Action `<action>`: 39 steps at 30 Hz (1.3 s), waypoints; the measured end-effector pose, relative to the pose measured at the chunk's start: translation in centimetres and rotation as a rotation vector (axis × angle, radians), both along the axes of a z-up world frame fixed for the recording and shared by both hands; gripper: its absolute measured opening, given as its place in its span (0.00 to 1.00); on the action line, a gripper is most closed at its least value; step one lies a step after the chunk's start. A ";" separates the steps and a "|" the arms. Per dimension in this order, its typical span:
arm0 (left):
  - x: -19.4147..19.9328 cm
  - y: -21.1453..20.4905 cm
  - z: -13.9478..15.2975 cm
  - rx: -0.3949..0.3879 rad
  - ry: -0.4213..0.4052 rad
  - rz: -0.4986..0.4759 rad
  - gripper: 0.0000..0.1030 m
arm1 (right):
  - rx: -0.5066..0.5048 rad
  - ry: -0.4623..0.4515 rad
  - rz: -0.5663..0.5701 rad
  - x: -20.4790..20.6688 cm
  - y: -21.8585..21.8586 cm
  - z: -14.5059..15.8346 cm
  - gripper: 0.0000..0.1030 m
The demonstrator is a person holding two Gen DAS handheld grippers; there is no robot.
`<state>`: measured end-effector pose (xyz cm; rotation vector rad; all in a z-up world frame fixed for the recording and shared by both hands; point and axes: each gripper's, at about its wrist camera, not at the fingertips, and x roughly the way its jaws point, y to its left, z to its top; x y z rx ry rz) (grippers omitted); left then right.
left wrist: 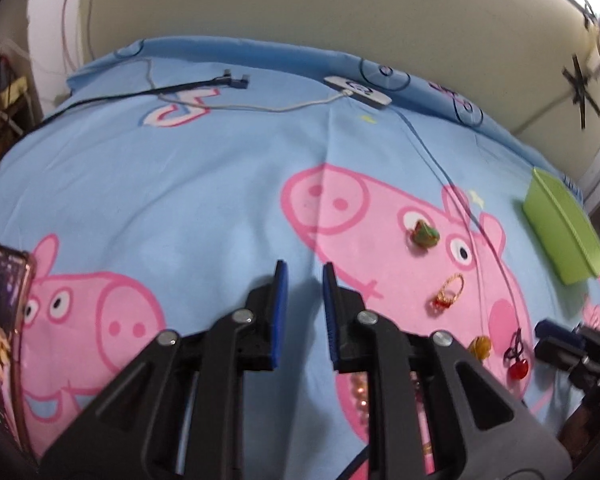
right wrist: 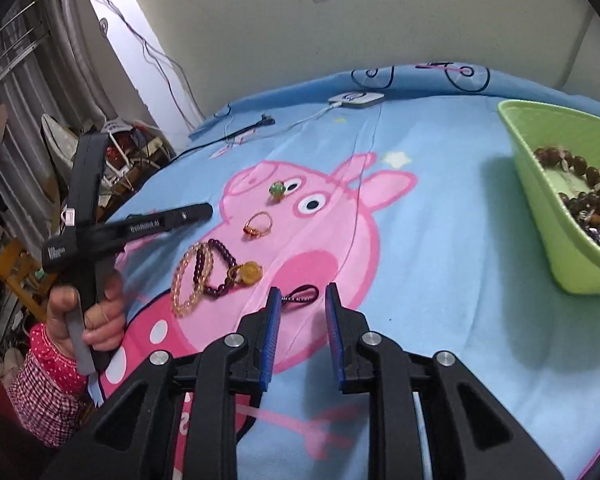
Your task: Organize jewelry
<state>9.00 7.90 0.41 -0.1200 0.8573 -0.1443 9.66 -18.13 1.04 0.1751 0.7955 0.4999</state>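
**Both tongs empty over the jewelry on the bed**

Your left gripper [left wrist: 304, 270] hangs tilted down over the light blue bed sheet with the pink cartoon pig print [left wrist: 180, 180]. Its blue-padded jaws stand a narrow gap apart, with only sheet showing between them. Your left hand [right wrist: 88, 312] grips its handle, off to the left in the right wrist view.

Your right gripper [right wrist: 304, 288] is also slightly parted and pinches nothing. Seen through its gap, the dark cord loop of the red cherry charm [right wrist: 300, 294] lies flat on the sheet just past the tips. Whether the pads touch it cannot be told.

The loose pieces lie on the pig print between your two grippers:
- the ring with the green stone [right wrist: 277, 191], farthest from you
- the thin gold ring with red stones [right wrist: 257, 225], nearer than that one
- the clear peach bead bracelet [right wrist: 190, 284], overlapping the dark purple bead bracelet [right wrist: 216, 268]
- the round amber pendant [right wrist: 249, 273], touching the purple beads

The lime green plastic basket [right wrist: 540, 216] sits well to the right and holds dark brown bead strands [right wrist: 588, 184].
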 end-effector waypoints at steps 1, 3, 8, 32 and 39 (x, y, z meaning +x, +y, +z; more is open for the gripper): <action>-0.1 -0.4 0.2 0.007 -0.007 -0.011 0.16 | 0.004 -0.002 -0.003 -0.1 -0.1 0.0 0.03; -0.5 -0.7 0.3 0.019 -0.026 -0.035 0.16 | 0.016 -0.023 0.004 -0.5 -0.2 0.2 0.03; -1.9 -1.5 1.3 0.018 -0.105 -0.095 0.16 | -0.001 -0.033 0.074 -0.9 1.2 0.3 0.03; -5.2 -11.1 0.0 0.150 -0.009 -0.504 0.08 | 0.011 -0.021 0.030 -1.2 0.3 0.0 0.00; -5.3 -11.8 1.0 0.102 -0.005 -0.501 0.08 | 0.063 -0.059 0.008 -1.9 -0.9 0.9 0.00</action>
